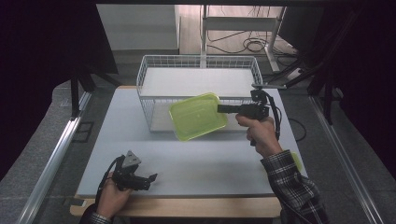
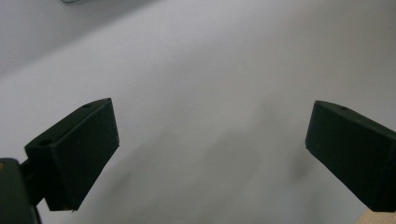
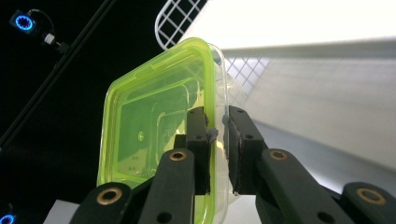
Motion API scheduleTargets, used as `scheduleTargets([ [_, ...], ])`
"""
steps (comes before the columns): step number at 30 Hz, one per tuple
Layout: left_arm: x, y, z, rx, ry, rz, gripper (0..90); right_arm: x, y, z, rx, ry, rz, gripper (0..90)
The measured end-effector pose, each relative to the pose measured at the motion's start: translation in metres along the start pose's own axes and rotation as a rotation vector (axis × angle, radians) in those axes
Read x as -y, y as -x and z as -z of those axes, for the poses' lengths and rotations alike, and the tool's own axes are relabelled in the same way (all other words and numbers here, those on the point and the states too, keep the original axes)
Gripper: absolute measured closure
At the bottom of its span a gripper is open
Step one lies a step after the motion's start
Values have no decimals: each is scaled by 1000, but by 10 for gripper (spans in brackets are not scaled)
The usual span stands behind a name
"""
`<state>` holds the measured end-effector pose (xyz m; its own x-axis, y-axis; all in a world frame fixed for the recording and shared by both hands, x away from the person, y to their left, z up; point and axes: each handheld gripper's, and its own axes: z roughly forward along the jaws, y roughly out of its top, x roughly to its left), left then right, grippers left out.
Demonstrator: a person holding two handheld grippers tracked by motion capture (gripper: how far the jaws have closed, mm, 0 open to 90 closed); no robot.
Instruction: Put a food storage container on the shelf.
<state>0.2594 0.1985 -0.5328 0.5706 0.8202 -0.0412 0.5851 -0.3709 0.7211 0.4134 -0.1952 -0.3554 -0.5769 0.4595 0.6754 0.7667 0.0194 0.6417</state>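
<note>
A yellow-green plastic container point(image 1: 197, 115) hangs tilted in the air in front of the white wire basket point(image 1: 154, 63). My right gripper point(image 1: 220, 108) is shut on the container's right rim and holds it above the table. In the right gripper view the two black jaws pinch the container's point(image 3: 154, 121) thin wall between them, right gripper point(image 3: 217, 135). My left gripper point(image 1: 150, 178) rests low at the table's near left edge, held in a hand. In the left gripper view its jaws stand wide apart over bare grey tabletop, left gripper point(image 2: 212, 140), with nothing between them.
The basket stands at the back middle of the grey table point(image 1: 140, 149) and holds a white flat box point(image 1: 196, 81). A wooden strip point(image 1: 187, 207) runs along the table's near edge. Metal frame rails point(image 1: 56, 149) flank both sides.
</note>
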Motion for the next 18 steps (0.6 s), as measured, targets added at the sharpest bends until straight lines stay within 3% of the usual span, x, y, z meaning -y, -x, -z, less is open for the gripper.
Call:
scheduleTargets([
  [7,0,1,-1,22,-6,5,22,-17,-4,6,22,36,2,799],
  [18,0,2,-2,32,-5,-3,22,-47,-6,4,93,91,13,799],
])
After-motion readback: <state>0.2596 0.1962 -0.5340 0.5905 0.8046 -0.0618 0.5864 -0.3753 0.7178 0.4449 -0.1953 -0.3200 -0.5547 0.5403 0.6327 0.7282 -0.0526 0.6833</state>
